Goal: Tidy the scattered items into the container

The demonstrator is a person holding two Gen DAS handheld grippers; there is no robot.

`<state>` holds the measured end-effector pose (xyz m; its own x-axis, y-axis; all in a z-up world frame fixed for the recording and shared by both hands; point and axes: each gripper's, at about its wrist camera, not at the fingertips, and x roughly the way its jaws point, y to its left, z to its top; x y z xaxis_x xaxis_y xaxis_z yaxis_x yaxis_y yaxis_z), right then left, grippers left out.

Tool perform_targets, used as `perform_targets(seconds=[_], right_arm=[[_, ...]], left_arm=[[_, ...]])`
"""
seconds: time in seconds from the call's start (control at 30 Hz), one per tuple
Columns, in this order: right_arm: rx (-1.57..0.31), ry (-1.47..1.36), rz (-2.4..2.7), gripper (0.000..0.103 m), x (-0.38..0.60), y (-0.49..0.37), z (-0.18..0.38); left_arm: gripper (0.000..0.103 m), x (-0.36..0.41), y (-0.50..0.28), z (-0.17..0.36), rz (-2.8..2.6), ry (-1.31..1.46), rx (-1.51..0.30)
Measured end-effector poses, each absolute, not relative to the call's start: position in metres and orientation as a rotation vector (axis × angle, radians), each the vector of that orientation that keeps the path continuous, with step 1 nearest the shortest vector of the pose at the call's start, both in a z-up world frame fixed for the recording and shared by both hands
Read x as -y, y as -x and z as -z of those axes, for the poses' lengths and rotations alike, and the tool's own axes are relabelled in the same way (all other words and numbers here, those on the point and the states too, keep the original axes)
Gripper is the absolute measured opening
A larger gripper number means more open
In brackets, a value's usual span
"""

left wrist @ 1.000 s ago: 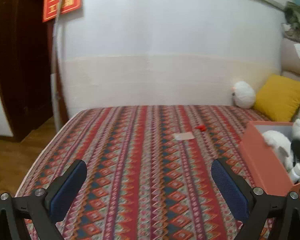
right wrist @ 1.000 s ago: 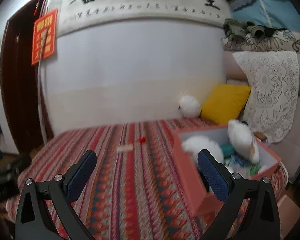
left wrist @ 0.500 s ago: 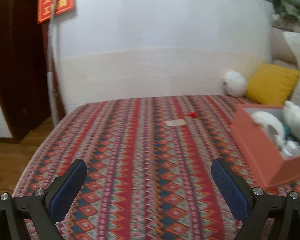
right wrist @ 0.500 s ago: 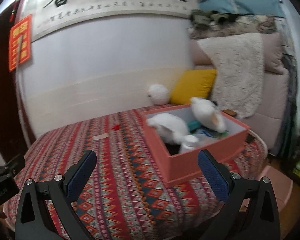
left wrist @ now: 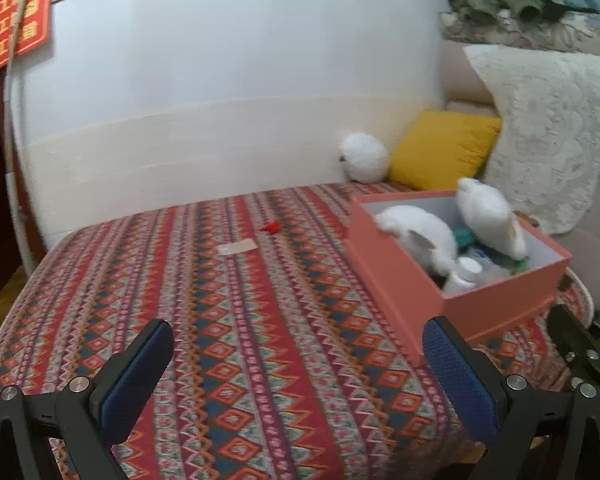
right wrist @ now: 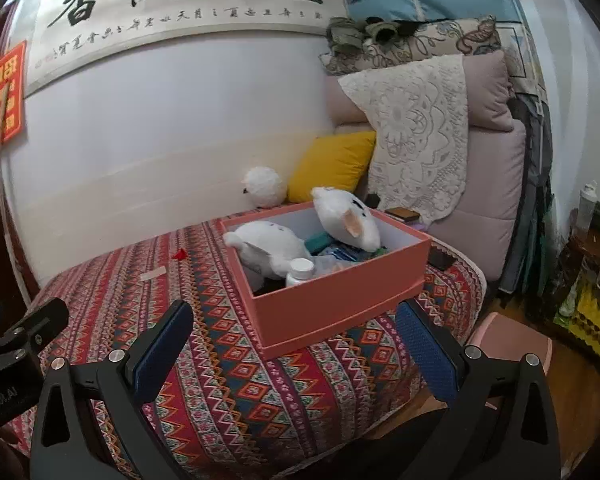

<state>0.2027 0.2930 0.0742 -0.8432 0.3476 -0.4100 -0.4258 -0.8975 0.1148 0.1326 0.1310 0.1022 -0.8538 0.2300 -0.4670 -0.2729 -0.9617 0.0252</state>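
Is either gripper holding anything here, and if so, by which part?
Nothing is held. The left gripper and right gripper are both open, with only the bedspread visible between their fingers.

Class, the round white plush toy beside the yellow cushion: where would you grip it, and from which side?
Grip the round white plush toy across its soft middle, coming from the open bedspread side; the wall stands behind it and the yellow cushion is close beside it.

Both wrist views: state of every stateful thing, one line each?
left gripper: open, empty.
right gripper: open, empty.
orange box: lid off, holding items.
two white plush toys: in the box, sticking above its rim.
white bottle: in the box, cap on.
red scrap: loose on the bedspread.
pale card: flat on the bedspread.
round white plush: outside the box, beside the yellow cushion.
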Motion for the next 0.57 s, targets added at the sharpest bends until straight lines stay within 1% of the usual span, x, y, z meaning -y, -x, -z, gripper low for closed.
perform_targets(seconds=[0.57], right_arm=[[-0.355,0.525,-2.627,0.103,-0.323,-0.211,-0.072]], left_arm=[[0.103,-0.167,-0.149,-0.107,-2.708,0.668,-0.168]])
